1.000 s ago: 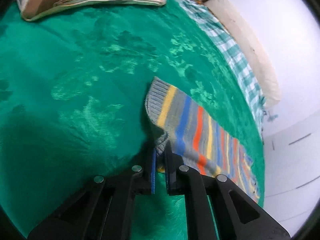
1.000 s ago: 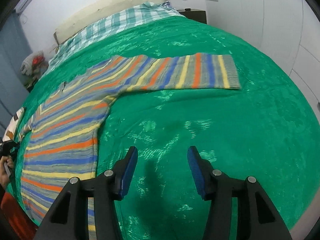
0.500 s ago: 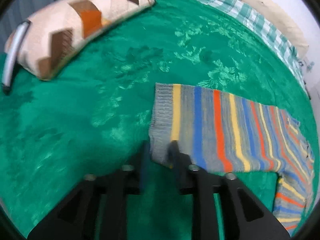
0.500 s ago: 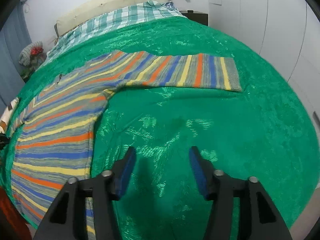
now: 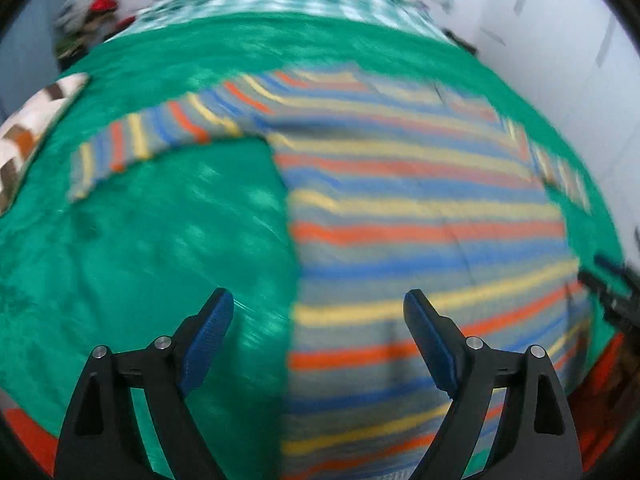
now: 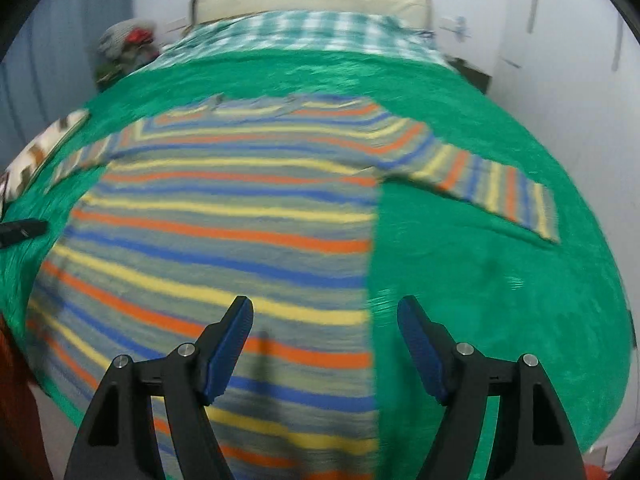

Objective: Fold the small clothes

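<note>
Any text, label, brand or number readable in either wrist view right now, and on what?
None: no readable text in either view.
striped sweater: stripes only, no tag or print showing.
green bedspread: woven pattern, no words.
patterned pillow: brown and orange blocks, no lettering.
wall fittings: too small and blurred to read.
Both views are motion-blurred.

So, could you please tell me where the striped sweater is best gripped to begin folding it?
Probably the striped sweater at its near side edges: left tool and right tool each straddle one. It lies flat, so pinch each edge from above.
</note>
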### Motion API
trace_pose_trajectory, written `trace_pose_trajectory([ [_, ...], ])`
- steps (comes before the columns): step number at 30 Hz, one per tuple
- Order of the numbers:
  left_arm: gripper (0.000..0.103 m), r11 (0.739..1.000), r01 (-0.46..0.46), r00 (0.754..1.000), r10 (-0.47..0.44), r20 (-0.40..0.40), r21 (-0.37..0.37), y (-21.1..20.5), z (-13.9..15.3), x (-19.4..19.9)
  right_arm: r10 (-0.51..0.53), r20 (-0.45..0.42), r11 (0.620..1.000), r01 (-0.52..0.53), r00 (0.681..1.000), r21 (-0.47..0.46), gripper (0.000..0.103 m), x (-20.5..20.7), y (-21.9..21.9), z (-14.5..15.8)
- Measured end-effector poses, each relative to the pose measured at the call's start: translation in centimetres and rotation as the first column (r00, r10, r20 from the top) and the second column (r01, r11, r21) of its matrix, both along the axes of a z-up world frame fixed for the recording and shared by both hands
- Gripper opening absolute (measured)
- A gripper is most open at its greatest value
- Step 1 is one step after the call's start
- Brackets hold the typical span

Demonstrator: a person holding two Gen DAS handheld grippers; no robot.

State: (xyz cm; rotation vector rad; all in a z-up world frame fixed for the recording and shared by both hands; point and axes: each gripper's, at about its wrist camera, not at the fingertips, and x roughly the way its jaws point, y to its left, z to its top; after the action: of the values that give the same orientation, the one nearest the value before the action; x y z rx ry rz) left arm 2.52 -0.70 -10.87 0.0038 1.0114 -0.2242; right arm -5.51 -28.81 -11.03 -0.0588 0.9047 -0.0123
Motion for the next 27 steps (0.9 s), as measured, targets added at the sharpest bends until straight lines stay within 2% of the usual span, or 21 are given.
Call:
trace_pose_trajectory([
  [3, 0.092, 0.997, 0.015, 1.000, -0.013, -0.028, 0.077, -1.0, -3.1, -0.2, 0.046, -0.078, 0.998, -0.049, 0.996, -0.033, 0.074, 0.4, 1.4, -2.7],
  [5, 0.097, 0.996, 0.008, 1.000, -0.008, 0.002, 0.088, -0.9, -3.3, -0.6, 0.046, -0.098, 0.998, -0.049, 0.994, -0.033, 0.075, 0.4, 1.5, -4.2],
  [7, 0.099, 0.996, 0.001, 1.000, 0.000, -0.010, 0.086, -0.8, -3.5, -0.3, 0.040, -0.090, 0.998, -0.044, 0.995, -0.049, 0.081, 0.5, 1.5, -4.5],
  [10, 0.102, 0.996, -0.002, 1.000, 0.003, -0.003, 0.090, -0.8, -3.7, -0.1, 0.014, -0.094, 0.999, -0.017, 0.995, -0.029, 0.084, 0.6, 0.7, -4.9],
  [27, 0.103, 0.995, -0.006, 1.000, 0.003, 0.022, 0.104, -0.9, -4.2, -0.4, 0.012, -0.083, 0.999, -0.016, 0.997, -0.050, 0.087, 0.3, 1.0, -4.9],
])
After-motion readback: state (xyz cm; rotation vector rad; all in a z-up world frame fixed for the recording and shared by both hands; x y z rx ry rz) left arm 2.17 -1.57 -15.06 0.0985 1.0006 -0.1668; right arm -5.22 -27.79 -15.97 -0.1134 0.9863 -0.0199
